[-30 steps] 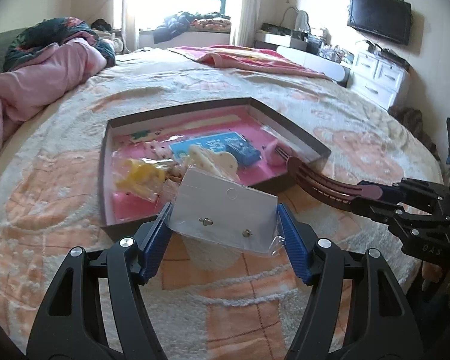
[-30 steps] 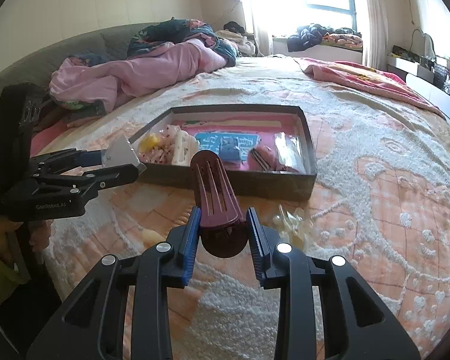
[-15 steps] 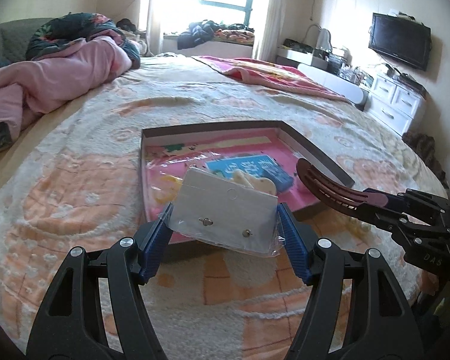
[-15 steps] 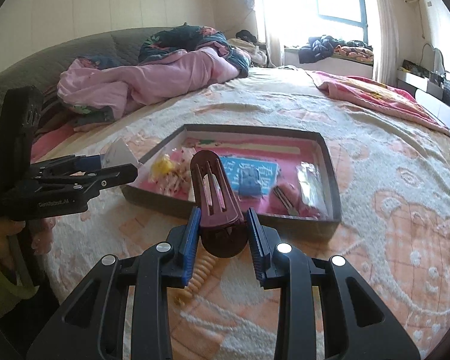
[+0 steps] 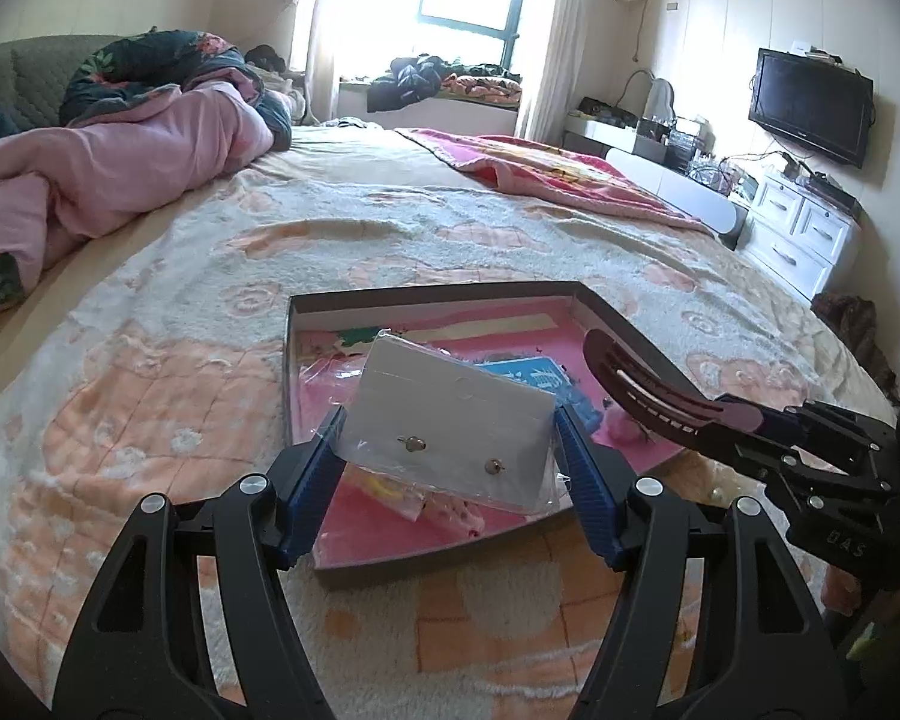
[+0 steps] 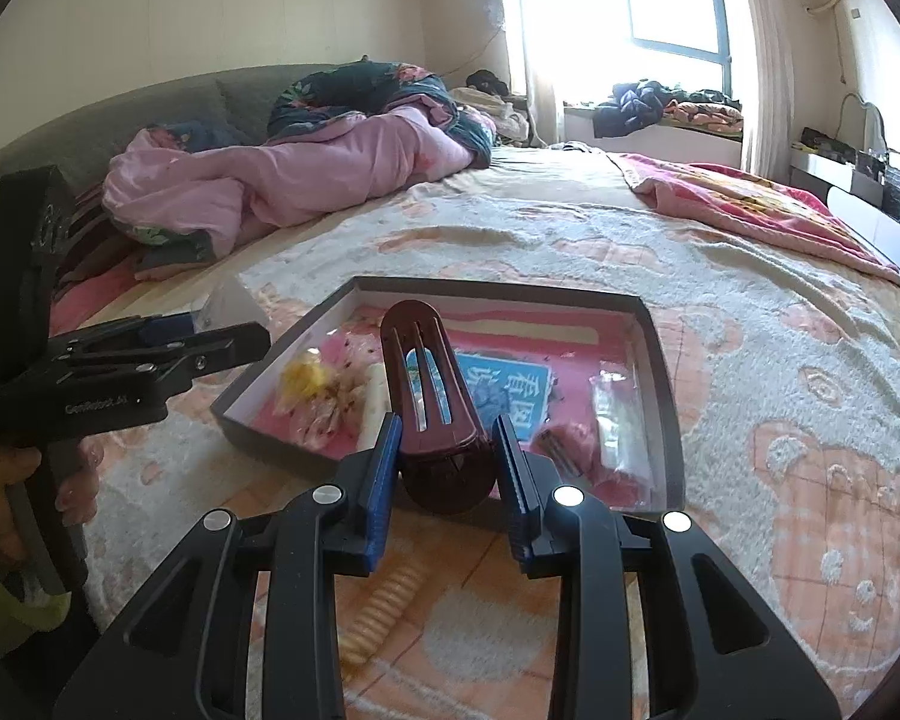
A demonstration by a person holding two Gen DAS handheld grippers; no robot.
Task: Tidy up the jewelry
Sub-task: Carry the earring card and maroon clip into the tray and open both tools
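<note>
My left gripper (image 5: 450, 450) is shut on a white earring card in a clear bag (image 5: 450, 426), held above the near left part of the dark box with a pink floor (image 5: 438, 294). My right gripper (image 6: 444, 450) is shut on a dark red hair clip (image 6: 432, 372), held over the box's near edge (image 6: 270, 450). The clip also shows in the left wrist view (image 5: 642, 390). The box holds a blue card (image 6: 504, 390), yellow and floral bagged items (image 6: 318, 390) and a clear packet (image 6: 618, 426).
The box lies on a peach and white patterned blanket (image 5: 150, 396). A cream ribbed hair item (image 6: 384, 606) lies on the blanket in front of the box. A pink quilt (image 6: 270, 180) is piled at the far left. Drawers and a TV (image 5: 810, 108) stand right.
Both grippers have lifted and tilted back, so the box sits lower and nearer in both views. The card and the clip stay gripped.
</note>
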